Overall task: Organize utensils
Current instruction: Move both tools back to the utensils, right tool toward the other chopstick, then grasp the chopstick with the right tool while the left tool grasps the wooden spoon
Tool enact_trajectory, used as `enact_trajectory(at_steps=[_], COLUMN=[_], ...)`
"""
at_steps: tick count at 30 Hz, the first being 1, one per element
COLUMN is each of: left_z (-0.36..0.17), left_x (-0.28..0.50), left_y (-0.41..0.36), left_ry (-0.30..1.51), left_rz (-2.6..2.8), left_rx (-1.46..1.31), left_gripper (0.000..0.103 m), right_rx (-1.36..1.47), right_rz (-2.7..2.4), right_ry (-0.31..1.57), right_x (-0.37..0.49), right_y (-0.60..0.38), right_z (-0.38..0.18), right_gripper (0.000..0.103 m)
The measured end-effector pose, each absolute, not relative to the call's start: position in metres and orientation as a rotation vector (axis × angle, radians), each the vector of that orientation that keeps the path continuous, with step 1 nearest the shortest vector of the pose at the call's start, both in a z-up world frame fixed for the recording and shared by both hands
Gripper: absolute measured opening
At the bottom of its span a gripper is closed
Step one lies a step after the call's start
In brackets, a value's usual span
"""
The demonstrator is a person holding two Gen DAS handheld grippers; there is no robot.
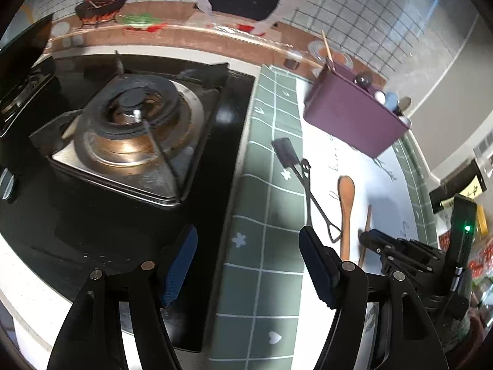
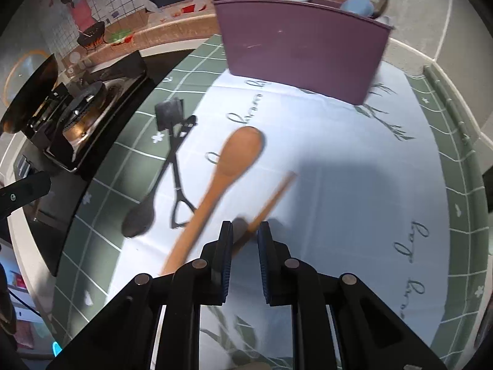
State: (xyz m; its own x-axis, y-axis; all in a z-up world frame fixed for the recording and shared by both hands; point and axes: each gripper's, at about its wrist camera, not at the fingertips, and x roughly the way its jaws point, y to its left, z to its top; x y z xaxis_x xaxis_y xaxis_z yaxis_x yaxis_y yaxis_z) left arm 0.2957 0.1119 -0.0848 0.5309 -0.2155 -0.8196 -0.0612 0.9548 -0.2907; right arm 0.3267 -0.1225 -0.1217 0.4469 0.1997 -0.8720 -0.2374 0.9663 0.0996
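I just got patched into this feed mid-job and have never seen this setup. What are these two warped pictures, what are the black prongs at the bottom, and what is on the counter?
Each picture comes from a fisheye camera on a hand-held gripper that a person carries; the black prongs are its two fingers.

The left wrist view shows the left hand-held gripper, open and empty, beside a gas burner.

The right wrist view shows the right hand-held gripper, its jaws narrowed around a thin wooden stick; blur hides whether the pads press it.

On the cloth lie a wooden spoon and black tongs. Behind stands a purple holder already containing utensils.
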Motion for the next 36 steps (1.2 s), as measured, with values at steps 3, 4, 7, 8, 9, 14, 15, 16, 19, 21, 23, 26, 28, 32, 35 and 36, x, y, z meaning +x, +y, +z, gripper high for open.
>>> enact_trajectory(at_steps=[3, 4, 7, 8, 9, 14, 15, 16, 19, 21, 23, 26, 28, 32, 35, 36], left_z=[-0.091, -0.092, -0.094, -0.095, -0.095, -0.093, -0.093, -0.092, -0.093, -0.095, -0.097, -0.099, -0.099, -0.100, -0.103, -0.104], left_x=[0.303, 0.304, 0.308, 0.308, 0.308, 0.308, 0.308, 0.309, 0.309, 0.310, 0.310, 0.310, 0.310, 0.315, 0.319, 0.320], left_y=[0.095, 0.091, 0.082, 0.080, 0.079, 0.078, 0.079, 0.080, 0.082, 0.081, 0.080, 0.076, 0.073, 0.064, 0.056, 0.052], left_ry=[1.050, 1.057, 1.065, 1.064, 1.062, 1.036, 1.031, 1.030, 1.035, 1.044, 1.054, 1.061, 1.062, 1.077, 1.098, 1.100], left_rz=[-0.152, -0.164, -0.185, -0.186, -0.187, -0.170, -0.168, -0.169, -0.166, -0.167, -0.171, -0.182, -0.194, -0.214, -0.228, -0.239], left_rx=[-0.278, -0.277, -0.282, -0.279, -0.272, -0.245, -0.251, -0.256, -0.252, -0.250, -0.252, -0.244, -0.238, -0.215, -0.203, -0.196], left_gripper=[0.069, 0.069, 0.069, 0.069, 0.069, 0.069, 0.069, 0.069, 0.069, 0.069, 0.069, 0.069, 0.069, 0.069, 0.069, 0.069], right_rx=[-0.021, -0.011, 0.012, 0.019, 0.025, 0.055, 0.058, 0.067, 0.092, 0.091, 0.054, -0.023, -0.084, -0.086, -0.076, -0.066], right_rz=[0.255, 0.254, 0.260, 0.258, 0.248, 0.254, 0.246, 0.233, 0.229, 0.229, 0.229, 0.229, 0.232, 0.263, 0.264, 0.254], right_ry=[1.073, 1.074, 1.082, 1.082, 1.082, 1.084, 1.085, 1.089, 1.112, 1.112, 1.110, 1.095, 1.083, 1.073, 1.068, 1.066], right_x=[0.324, 0.323, 0.321, 0.320, 0.319, 0.315, 0.314, 0.313, 0.311, 0.309, 0.309, 0.310, 0.310, 0.308, 0.305, 0.304], right_y=[-0.138, -0.142, -0.151, -0.152, -0.153, -0.150, -0.150, -0.150, -0.152, -0.150, -0.144, -0.133, -0.127, -0.135, -0.149, -0.156], right_z=[-0.122, -0.122, -0.122, -0.122, -0.122, -0.121, -0.121, -0.120, -0.121, -0.121, -0.121, -0.121, -0.122, -0.121, -0.121, -0.122], right_gripper=[0.014, 0.014, 0.015, 0.016, 0.016, 0.023, 0.023, 0.023, 0.023, 0.024, 0.024, 0.024, 0.020, 0.007, 0.005, 0.005])
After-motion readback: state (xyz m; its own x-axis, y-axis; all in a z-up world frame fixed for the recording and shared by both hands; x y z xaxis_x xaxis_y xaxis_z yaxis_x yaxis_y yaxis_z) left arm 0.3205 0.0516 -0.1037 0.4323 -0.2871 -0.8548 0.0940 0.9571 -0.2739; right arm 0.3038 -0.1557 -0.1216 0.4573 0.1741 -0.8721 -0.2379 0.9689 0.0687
